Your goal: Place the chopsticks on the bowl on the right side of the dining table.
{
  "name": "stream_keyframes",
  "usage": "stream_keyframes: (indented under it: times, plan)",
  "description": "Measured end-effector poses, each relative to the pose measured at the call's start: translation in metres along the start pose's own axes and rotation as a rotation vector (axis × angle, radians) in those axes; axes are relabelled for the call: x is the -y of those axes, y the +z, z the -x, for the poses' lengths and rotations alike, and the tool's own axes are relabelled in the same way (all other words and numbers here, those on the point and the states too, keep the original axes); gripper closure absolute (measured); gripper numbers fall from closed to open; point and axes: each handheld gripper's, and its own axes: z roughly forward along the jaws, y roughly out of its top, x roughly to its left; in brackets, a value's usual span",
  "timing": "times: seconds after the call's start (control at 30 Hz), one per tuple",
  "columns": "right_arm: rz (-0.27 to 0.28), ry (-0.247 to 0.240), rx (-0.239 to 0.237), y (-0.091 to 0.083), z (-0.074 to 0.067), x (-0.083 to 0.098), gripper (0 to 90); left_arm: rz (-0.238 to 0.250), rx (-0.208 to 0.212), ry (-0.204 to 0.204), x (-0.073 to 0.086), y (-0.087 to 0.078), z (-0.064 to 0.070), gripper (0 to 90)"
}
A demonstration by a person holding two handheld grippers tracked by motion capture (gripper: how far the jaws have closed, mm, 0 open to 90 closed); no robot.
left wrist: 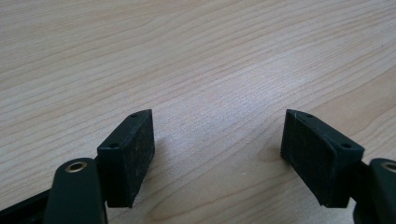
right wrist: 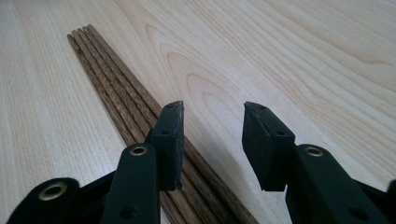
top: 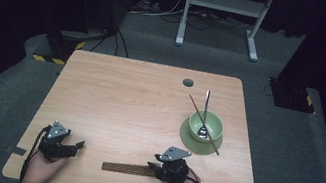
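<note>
Right gripper view has the right tongs [right wrist: 212, 140] partly open and gripping nothing, one pad over the bundled chopsticks [right wrist: 116, 93] lying flat on the counter [right wrist: 289, 56]; closing there could snag several sticks or scatter them.

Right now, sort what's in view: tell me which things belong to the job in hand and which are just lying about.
In the job:
- bundle of dark chopsticks, beside the right hand-held gripper, jaws apart, nothing between them
- green bowl on its saucer, already holding one chopstick

Lying about:
- spoon in the bowl
- left hand-held gripper, open over bare table
</note>
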Motion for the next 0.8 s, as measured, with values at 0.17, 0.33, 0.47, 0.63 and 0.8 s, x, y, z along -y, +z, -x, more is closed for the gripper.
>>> stream_keyframes:
  times: [0.17, 0.33, 0.47, 0.63, 0.8]
  plan:
    - [-0.016, -0.003, -0.010, 0.0012, 0.0000, 0.0003, 60.7, 0.000, 0.000, 0.000, 0.0000, 0.0000, 0.0000, 26.0]
    - [-0.032, 0.002, -0.015, 0.0026, 0.0002, 0.0012, 61.7, 0.000, 0.000, 0.000, 0.0000, 0.0000, 0.0000, 26.0]
    - [-0.039, 0.004, -0.016, 0.0031, 0.0016, 0.0017, 62.3, 0.000, 0.000, 0.000, 0.0000, 0.0000, 0.0000, 26.0]
    - [-0.048, 0.008, -0.019, 0.0034, 0.0025, 0.0023, 63.0, 0.000, 0.000, 0.001, 0.0000, 0.0000, 0.0000, 26.0]
    - [-0.055, 0.002, -0.018, 0.0040, 0.0028, 0.0026, 64.3, 0.000, 0.000, 0.002, 0.0000, -0.0001, 0.0001, 26.1]
